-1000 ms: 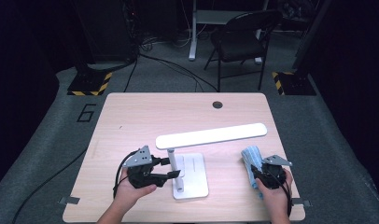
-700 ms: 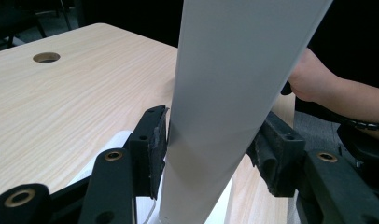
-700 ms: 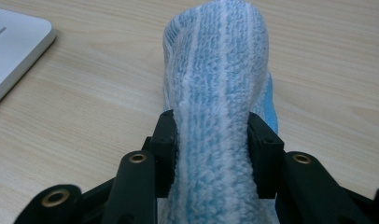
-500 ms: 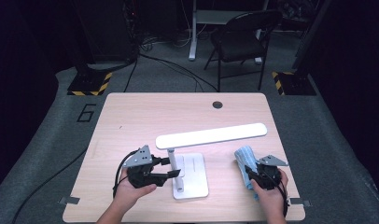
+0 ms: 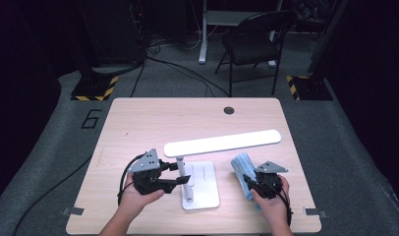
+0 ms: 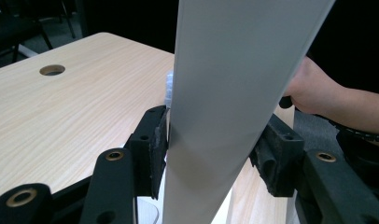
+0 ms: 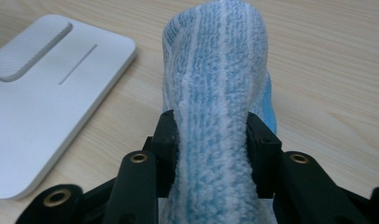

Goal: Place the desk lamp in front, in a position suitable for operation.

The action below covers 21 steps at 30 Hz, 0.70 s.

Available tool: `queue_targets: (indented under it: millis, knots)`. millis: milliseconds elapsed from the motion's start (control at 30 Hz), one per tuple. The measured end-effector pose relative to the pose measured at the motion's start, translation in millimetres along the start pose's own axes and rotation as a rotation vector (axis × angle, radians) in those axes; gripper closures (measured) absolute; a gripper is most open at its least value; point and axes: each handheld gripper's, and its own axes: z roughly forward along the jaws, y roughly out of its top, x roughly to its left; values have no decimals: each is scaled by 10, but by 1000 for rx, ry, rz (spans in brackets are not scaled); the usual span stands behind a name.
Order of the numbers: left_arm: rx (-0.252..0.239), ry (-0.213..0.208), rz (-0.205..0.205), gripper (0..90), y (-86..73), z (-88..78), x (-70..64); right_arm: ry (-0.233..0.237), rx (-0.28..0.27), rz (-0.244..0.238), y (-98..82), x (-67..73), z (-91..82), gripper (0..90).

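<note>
A white desk lamp stands near the table's front edge, with a flat base (image 5: 203, 186), a thin post (image 5: 186, 183) and a long lit bar (image 5: 222, 143). My left gripper (image 5: 180, 173) comes from the left and is shut on the post (image 6: 225, 93), a pad pressing on each side (image 6: 211, 149). To the right of the base, my right gripper (image 5: 250, 181) is shut on a folded blue-and-white striped cloth (image 5: 240, 164). In the right gripper view the cloth (image 7: 215, 70) bulges up between the pads (image 7: 211, 144), just above the tabletop, with the lamp base (image 7: 38, 93) at its left.
The wooden table (image 5: 153, 123) has a round cable hole (image 5: 229, 110) at the back. A dark folding chair (image 5: 251, 42) stands on the floor behind. The other hand (image 6: 318, 93) shows past the post in the left gripper view.
My right gripper has moved left toward the lamp base, carrying the cloth. The left gripper has stayed on the post.
</note>
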Motion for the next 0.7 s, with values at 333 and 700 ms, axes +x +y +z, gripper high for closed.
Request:
queue_targets:
  millis: [333,700]
  knots:
    - [-4,-28,-8,456,79,-11,7,96,-14,-20,148,309,78,622]
    - [-8,-1,24,508,61,-15,-20,149,-5,-46,160,567,149,620]
